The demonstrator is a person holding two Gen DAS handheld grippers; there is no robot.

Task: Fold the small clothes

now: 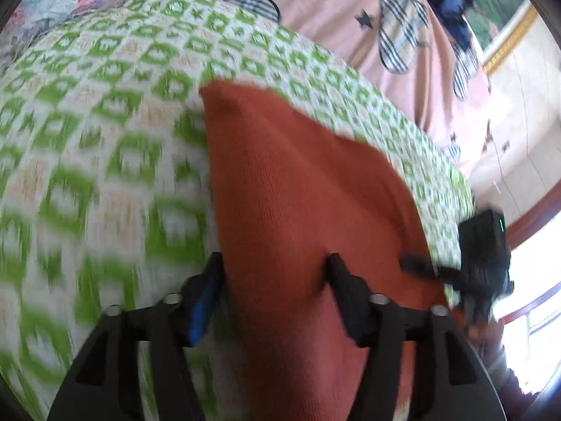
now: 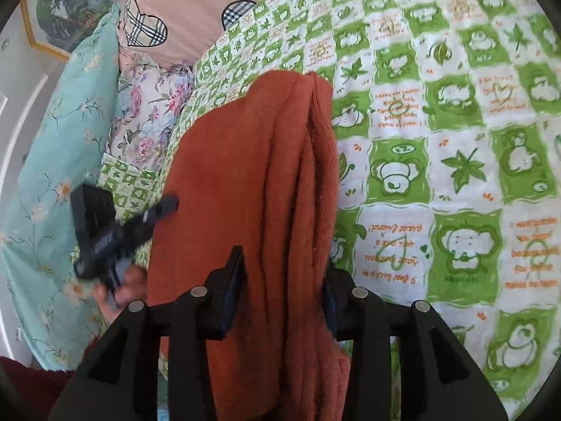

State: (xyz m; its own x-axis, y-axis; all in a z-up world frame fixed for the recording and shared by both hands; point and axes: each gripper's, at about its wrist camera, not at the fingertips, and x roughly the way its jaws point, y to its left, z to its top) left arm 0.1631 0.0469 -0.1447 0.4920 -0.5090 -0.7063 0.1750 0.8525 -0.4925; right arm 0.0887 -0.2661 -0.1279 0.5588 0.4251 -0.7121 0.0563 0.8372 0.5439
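A rust-orange knitted garment (image 1: 301,189) hangs between the fingers of my left gripper (image 1: 275,263), which is shut on it above the green-and-white bedspread (image 1: 105,112). In the right wrist view the same garment (image 2: 252,161) hangs in long folds between the fingers of my right gripper (image 2: 284,263), which is also shut on it. The right gripper also shows at the right edge of the left wrist view (image 1: 484,256). The left gripper appears at the left of the right wrist view (image 2: 101,228).
The green-and-white cartoon-print bedspread (image 2: 455,140) covers the bed. A pink quilt with plaid hearts (image 1: 385,17) lies beyond it, with floral (image 2: 147,112) and teal (image 2: 52,140) bedding beside. A bright window (image 1: 536,280) is at the right.
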